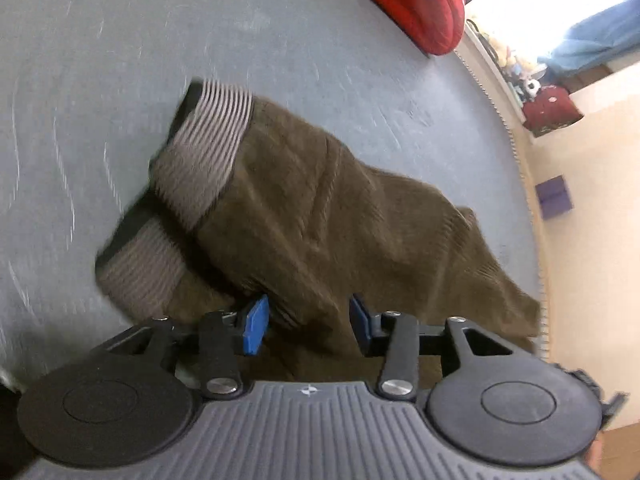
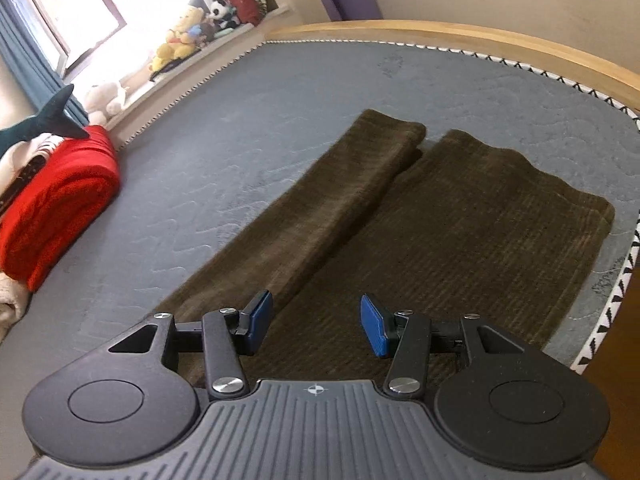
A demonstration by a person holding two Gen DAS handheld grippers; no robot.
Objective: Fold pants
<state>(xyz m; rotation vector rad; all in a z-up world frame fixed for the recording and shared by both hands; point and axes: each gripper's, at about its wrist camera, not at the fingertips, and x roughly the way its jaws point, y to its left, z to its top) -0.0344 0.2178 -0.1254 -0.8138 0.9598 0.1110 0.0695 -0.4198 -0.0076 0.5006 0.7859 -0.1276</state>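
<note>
The left gripper hung with jaws parted above brown pants on a grey mattress, the ribbed waistband ahead, a red blanket beyond.

One pair of brown corduroy pants, two legs; one red folded blanket; perhaps six plush toys, upper left.

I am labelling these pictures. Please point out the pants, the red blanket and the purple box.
pants (image 2: 460, 232), right wrist view, wide leg.
red blanket (image 2: 60, 208), right wrist view, folded side.
purple box (image 1: 554, 197), left wrist view, front face.
</note>
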